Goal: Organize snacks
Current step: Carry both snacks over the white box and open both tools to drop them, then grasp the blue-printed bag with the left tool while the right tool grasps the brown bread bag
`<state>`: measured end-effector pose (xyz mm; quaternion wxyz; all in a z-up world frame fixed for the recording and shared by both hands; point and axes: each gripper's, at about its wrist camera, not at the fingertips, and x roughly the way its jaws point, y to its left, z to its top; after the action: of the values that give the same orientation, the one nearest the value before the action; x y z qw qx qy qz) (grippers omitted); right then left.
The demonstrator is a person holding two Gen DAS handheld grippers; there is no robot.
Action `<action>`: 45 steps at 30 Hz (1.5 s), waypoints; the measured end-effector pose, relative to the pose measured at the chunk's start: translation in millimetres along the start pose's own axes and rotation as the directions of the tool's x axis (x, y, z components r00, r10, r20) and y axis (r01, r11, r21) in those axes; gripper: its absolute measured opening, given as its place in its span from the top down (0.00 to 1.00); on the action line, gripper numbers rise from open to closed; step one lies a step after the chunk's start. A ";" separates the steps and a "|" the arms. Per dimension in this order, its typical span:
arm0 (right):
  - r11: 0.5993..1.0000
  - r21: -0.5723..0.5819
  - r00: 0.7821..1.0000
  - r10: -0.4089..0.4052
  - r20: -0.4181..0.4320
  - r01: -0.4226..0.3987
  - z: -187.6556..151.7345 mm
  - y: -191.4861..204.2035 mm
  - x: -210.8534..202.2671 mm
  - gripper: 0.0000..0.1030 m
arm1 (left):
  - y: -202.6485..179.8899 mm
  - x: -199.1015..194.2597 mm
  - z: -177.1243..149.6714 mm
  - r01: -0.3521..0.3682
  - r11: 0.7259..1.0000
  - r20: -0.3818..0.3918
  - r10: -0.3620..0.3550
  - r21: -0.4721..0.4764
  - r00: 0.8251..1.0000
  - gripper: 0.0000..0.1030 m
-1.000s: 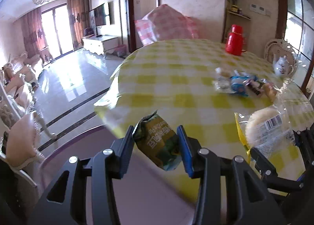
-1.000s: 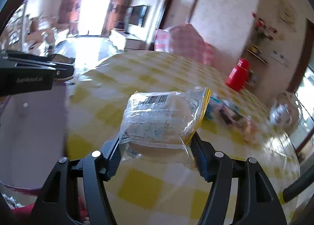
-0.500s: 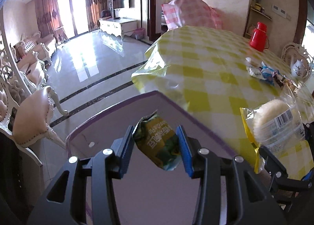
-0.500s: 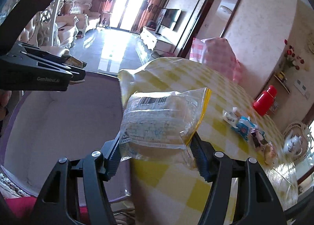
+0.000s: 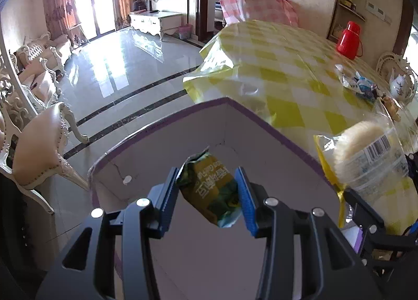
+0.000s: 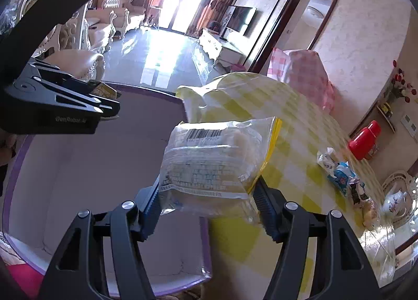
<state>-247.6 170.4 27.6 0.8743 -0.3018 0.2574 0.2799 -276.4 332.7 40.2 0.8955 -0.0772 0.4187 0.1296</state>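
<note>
box [image 5: 235,260] near, left of the table [image 5: 274,64], its edge at the table's side | green snack packet [image 5: 211,190] over the box | clear-wrapped cake [image 6: 211,161] right of it, above box edge | loose snacks [image 5: 358,84] far right on table (flask [image 5: 348,41] behind them) | chair [image 5: 41,145] far left

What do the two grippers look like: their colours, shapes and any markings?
Both are black plastic. The left gripper and the right gripper each have two angular fingers with triangular cut-outs, silver round screw heads at the joints and ribbed blue pads on the inner faces. Seen from the right wrist, the left gripper's side carries small pale lettering, too blurred to read surely. No cables or sleeves show.
</note>
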 end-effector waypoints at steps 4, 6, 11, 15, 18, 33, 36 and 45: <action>1.000 -0.012 1.000 0.012 -0.020 -0.012 1.8 9.7 6.9 0.39 | 8.0 9.4 -3.3 0.014 1.000 -0.011 -0.014 -0.008 1.000 0.57; 1.000 -0.017 1.000 0.015 -0.026 -0.016 1.8 15.1 9.2 0.39 | 13.0 13.7 -4.7 0.023 1.000 -0.017 -0.024 -0.017 1.000 0.57; 0.998 -0.023 0.997 0.051 -0.057 -0.052 1.4 28.1 17.9 0.39 | 22.7 24.0 -9.8 0.034 0.999 -0.037 -0.035 -0.027 0.999 0.57; 0.987 -0.028 0.982 0.155 -0.110 -0.158 -4.2 40.0 27.1 0.38 | 30.2 29.0 -11.1 0.039 0.998 -0.051 -0.041 -0.056 0.998 0.46; 0.982 -0.024 0.976 0.183 -0.116 -0.187 -7.9 44.6 27.9 0.16 | 31.2 20.1 -9.4 0.005 0.998 -0.004 -0.005 -0.065 1.000 0.16; 0.938 0.347 0.996 0.043 -0.076 -0.014 -74.5 -122.2 -18.5 0.15 | -84.4 -7.6 26.8 -0.116 0.974 0.116 0.094 0.195 0.989 0.02; 0.891 0.448 0.994 -0.027 -0.109 0.073 -107.8 -172.5 -24.3 0.15 | -145.1 -3.8 44.5 -0.043 0.963 0.112 0.014 0.265 0.994 0.02; 0.582 0.771 0.966 -0.139 -0.218 0.258 -213.5 -366.1 -3.8 0.14 | -335.8 31.4 71.7 0.044 0.915 0.152 -0.114 0.401 0.982 0.02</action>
<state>-74.3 -216.3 24.0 0.9232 0.0721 0.3772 0.0159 -105.1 35.2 71.8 0.9300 0.0998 0.3536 0.0122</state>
